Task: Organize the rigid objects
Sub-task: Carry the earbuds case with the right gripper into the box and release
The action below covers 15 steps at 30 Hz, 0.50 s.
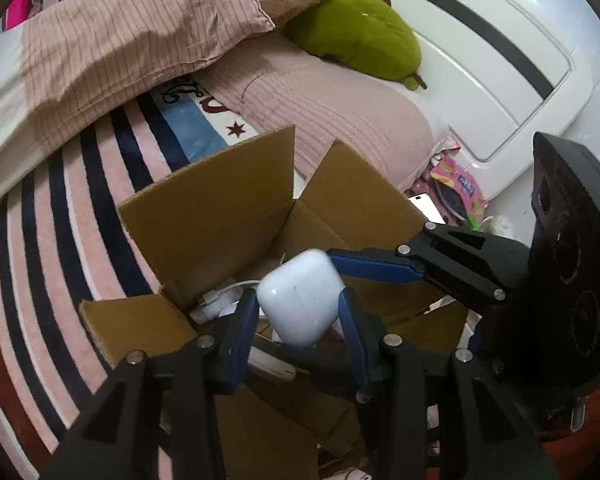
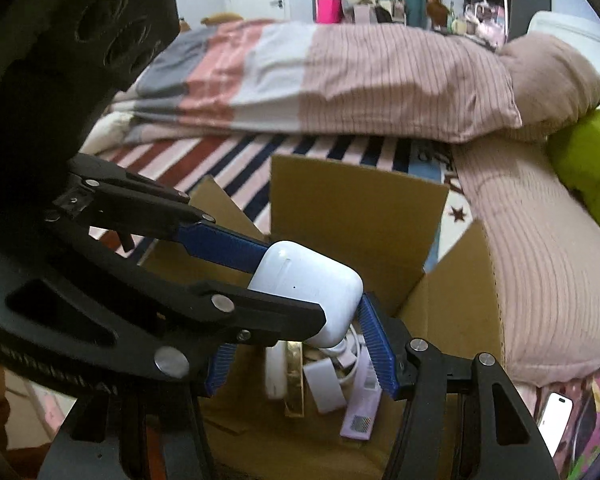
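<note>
White earbud case [image 1: 300, 300] hangs over the open cardboard box [image 1: 220, 216] on the bed. Left hand-held gripper [image 1: 298, 320] is clamped on its sides. Right hand-held gripper [image 2: 296, 344], jaws apart, sits beside the case; one blue finger [image 1: 374, 266] touches its top. Below lie a white cable [image 2: 350, 360] and a lilac strip [image 2: 362, 412]. Step: likely dropping the case in. Next: lower, then release.

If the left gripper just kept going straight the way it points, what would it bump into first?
The left gripper holds a white case over an open cardboard box. Straight ahead and down, it would probably first meet the white cable and clutter inside the box, though depth is hard to judge.
</note>
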Each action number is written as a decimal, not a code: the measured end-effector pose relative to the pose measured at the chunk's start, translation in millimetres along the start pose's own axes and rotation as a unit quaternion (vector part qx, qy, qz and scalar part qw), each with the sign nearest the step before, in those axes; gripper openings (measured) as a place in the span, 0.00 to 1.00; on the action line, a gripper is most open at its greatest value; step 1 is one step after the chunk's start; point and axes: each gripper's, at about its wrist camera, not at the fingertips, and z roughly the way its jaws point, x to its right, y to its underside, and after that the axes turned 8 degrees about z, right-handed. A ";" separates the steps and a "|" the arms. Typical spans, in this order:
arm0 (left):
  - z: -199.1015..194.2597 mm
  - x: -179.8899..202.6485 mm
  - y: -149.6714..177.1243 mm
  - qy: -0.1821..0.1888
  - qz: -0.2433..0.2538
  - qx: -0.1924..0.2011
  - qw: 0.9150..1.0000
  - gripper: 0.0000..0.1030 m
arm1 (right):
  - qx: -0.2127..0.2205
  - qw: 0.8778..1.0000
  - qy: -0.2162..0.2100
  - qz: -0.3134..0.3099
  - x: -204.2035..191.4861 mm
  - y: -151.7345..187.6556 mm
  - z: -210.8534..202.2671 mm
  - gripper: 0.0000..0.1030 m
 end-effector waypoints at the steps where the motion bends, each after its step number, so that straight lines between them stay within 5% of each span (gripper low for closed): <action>1: -0.5 0.3 0.2 0.001 0.001 -0.001 1.000 0.39 | -0.002 1.000 0.001 -0.001 -0.3 1.1 0.5 0.52; 10: -33.8 0.4 12.3 -0.048 0.006 0.047 0.998 0.77 | 0.000 1.000 0.002 -0.008 -5.2 4.5 -6.4 0.53; 15: -69.8 -5.6 34.4 -0.093 -0.008 0.100 0.991 0.85 | 0.019 1.000 -0.010 -0.006 -8.7 1.4 -15.0 0.57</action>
